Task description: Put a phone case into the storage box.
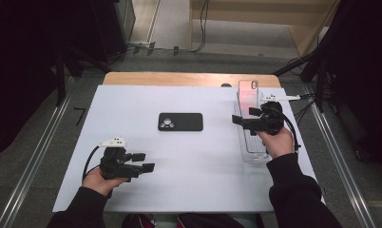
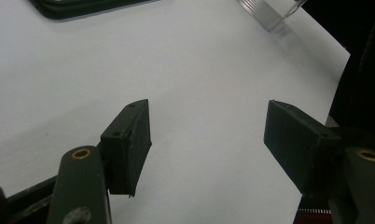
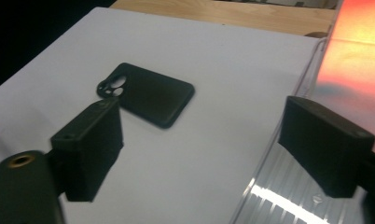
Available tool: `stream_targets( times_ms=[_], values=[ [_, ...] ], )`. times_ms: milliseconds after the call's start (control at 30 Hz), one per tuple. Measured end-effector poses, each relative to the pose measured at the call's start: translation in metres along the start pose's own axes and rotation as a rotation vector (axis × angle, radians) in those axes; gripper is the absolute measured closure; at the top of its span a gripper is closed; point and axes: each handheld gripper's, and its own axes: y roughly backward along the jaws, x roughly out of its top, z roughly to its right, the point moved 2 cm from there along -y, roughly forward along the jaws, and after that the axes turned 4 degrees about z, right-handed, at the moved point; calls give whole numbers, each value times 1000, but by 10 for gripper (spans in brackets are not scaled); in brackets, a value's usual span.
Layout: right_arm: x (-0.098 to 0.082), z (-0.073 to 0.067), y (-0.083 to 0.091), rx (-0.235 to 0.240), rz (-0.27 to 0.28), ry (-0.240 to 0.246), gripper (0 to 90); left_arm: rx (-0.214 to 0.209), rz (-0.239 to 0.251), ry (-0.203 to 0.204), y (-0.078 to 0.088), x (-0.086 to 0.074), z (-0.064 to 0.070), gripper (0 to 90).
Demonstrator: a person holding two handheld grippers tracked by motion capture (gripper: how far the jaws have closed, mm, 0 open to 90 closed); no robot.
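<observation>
Now right gripper [image 1: 241, 119] hovers open and empty over clear tray [image 1: 255, 154], right of black phone case [image 1: 180, 121]; left gripper [image 1: 144, 161] wide open.

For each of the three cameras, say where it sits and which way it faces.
High view: above the person's side, looking forward and down on the white table; both forearms, left tool, right tool.
Left gripper view: rides the left tool, low over the table, jaws open.
Right gripper view: rides the right tool at the clear plastic tray, facing the flat black phone case.
Shared: all show the case and tray.
</observation>
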Motion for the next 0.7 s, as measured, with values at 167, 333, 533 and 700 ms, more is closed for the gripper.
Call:
stream_targets(
  times_ms=[167,333,533,700],
  values=[
    [-8,-11,8,47,-11,19,128,1,8,8,1,1,-3,319],
    [-13,-22,13,93,-22,54,128,-1,12,6,2,2,-3,319],
    [-20,-34,11,142,-44,78,128,-5,7,5,2,3,-3,319],
    [-24,-44,4,174,-65,86,128,-1,9,2,4,2,-3,319]
  ],
)
